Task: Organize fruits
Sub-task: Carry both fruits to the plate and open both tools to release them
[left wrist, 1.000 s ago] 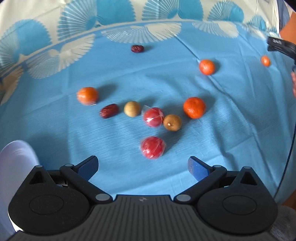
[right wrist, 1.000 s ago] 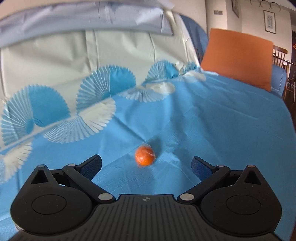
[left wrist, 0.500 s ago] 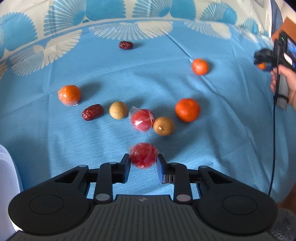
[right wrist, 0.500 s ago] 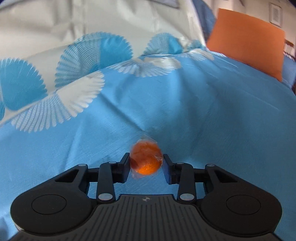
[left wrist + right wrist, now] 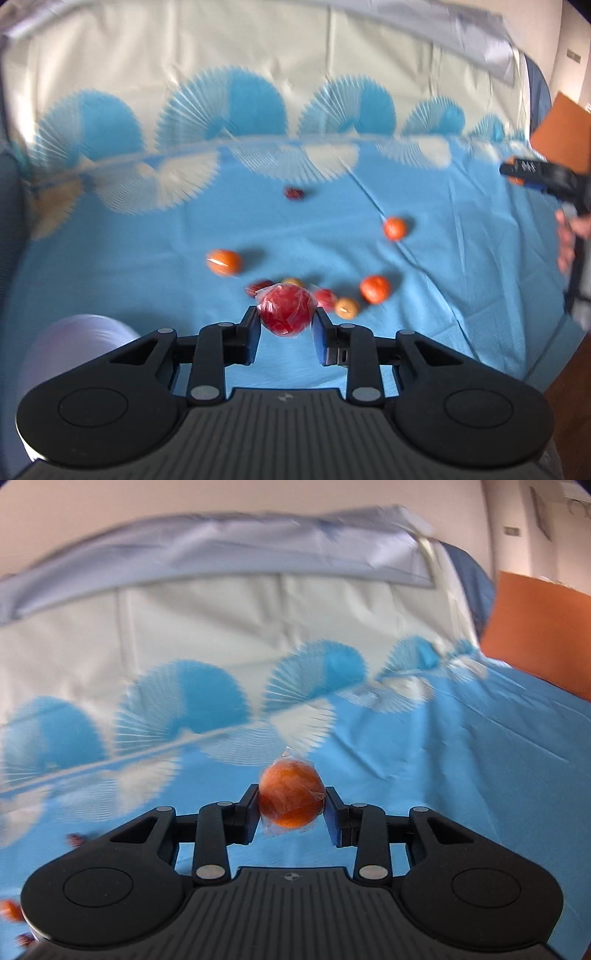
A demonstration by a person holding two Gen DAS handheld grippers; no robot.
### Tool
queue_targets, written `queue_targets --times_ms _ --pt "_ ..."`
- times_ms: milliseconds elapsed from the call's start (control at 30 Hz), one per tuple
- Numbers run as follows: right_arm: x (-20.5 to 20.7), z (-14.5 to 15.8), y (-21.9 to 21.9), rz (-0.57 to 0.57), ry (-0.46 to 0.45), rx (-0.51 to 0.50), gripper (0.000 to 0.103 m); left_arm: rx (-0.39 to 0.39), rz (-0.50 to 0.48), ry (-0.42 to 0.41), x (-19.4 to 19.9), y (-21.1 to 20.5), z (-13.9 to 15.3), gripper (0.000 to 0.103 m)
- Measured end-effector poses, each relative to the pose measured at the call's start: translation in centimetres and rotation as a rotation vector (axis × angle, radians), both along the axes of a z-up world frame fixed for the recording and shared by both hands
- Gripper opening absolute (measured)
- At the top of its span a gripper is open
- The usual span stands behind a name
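Observation:
My left gripper (image 5: pixel 286 325) is shut on a plastic-wrapped red fruit (image 5: pixel 285 309) and holds it above the blue cloth (image 5: pixel 461 295). On the cloth beyond lie three oranges (image 5: pixel 224 261), (image 5: pixel 374 289), (image 5: pixel 395 228), a second wrapped red fruit (image 5: pixel 325 297), a tan round fruit (image 5: pixel 346 307), another tan one (image 5: pixel 293 282) and two dark red dates (image 5: pixel 258 286), (image 5: pixel 294 193). My right gripper (image 5: pixel 291 808) is shut on a plastic-wrapped orange (image 5: pixel 291 798), lifted off the cloth. It also shows at the right edge of the left wrist view (image 5: pixel 517 173).
A white rounded container (image 5: pixel 74 332) sits at the lower left of the left wrist view. An orange cushion (image 5: pixel 543 635) stands at the far right. The cloth rises into a pale patterned backrest (image 5: pixel 221 627) behind. Small fruits (image 5: pixel 9 910) lie at the right view's lower left.
Both grippers closed on their fruits about half a second ago and have since lifted them off the cloth. Both views now tilt up toward the backrest.

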State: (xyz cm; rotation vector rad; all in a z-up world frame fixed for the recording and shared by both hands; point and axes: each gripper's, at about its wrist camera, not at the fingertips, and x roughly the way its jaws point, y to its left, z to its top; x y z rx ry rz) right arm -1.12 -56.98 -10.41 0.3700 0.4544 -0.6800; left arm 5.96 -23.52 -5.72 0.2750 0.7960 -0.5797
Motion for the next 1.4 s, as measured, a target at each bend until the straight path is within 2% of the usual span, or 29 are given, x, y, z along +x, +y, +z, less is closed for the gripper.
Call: queue_targets --times_ms 133,333,467,700,900,1067,1400 --pt "-3.1 5.0 7.9 0.156 -0.085 0.038 0.038 -0.037 0.058 -0.018 -1.8 5.4 4.6 0.033" --pt "-7.2 9.7 20.9 0.374 -0.098 -0.001 0.038 -0.038 0.136 -0.034 -6.3 13.6 8.5 0.033" --pt "-9.3 10.8 28.2 0.517 -0.068 0.076 0.038 -0.043 0.189 -0.029 -9.2 18.3 9.4 0.033" --pt "-12.2 10.9 38.6 0.699 0.020 0.064 0.038 -0.083 0.260 -0.022 -12.6 25.0 9.6 0.033" --pt "-12.9 11.6 42.8 0.785 0.067 -0.002 0.038 -0.116 0.288 -0.035 -13.6 27.4 9.6 0.033" --pt "-13.0 12.2 43.5 0.789 0.074 -0.041 0.038 -0.137 0.298 -0.027 -13.4 28.2 9.5 0.033" --pt "-12.6 12.0 43.8 0.793 0.096 -0.054 0.038 -0.140 0.298 -0.012 -12.5 28.1 8.9 0.033"
